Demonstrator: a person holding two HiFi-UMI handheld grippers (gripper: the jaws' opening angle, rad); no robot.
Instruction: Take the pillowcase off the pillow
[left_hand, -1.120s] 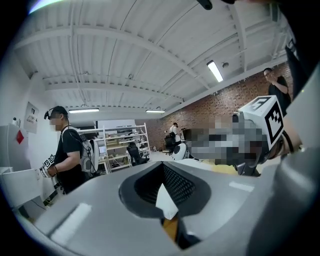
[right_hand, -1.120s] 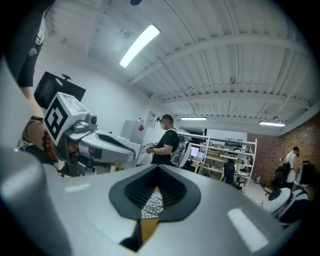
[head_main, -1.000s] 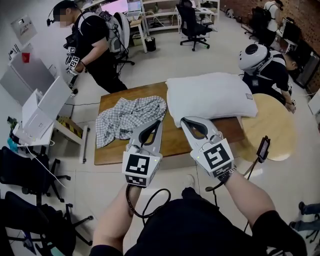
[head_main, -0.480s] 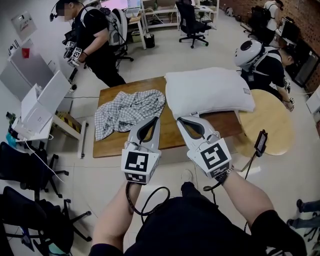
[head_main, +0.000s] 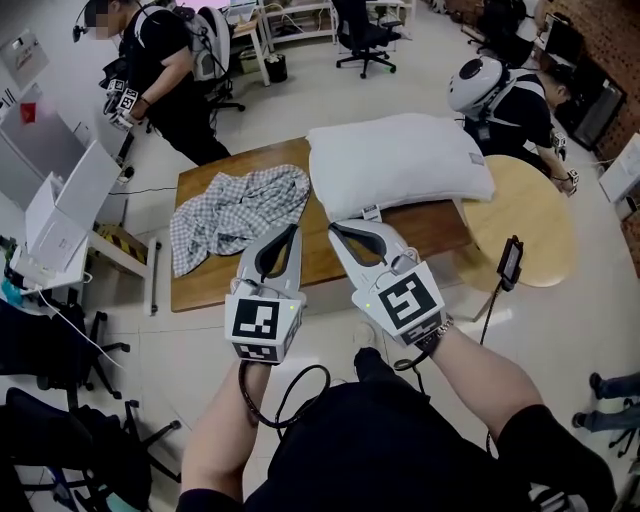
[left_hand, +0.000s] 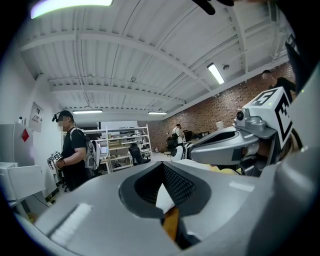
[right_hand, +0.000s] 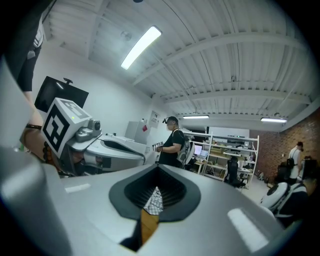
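Pillowcase (head_main: 235, 212): checked, crumpled on wooden table (head_main: 320, 255), just beside bare white pillow (head_main: 395, 160). Left gripper (head_main: 292, 229), right gripper (head_main: 336, 228): jaws pressed together, empty, near table's front edge.

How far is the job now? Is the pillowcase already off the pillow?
It looks done: the checkered pillowcase lies crumpled on the wooden table, beside the bare white pillow. Nothing is in hand: the left gripper and the right gripper are both shut and empty. Nothing seems left, except perhaps tidying the pillowcase.
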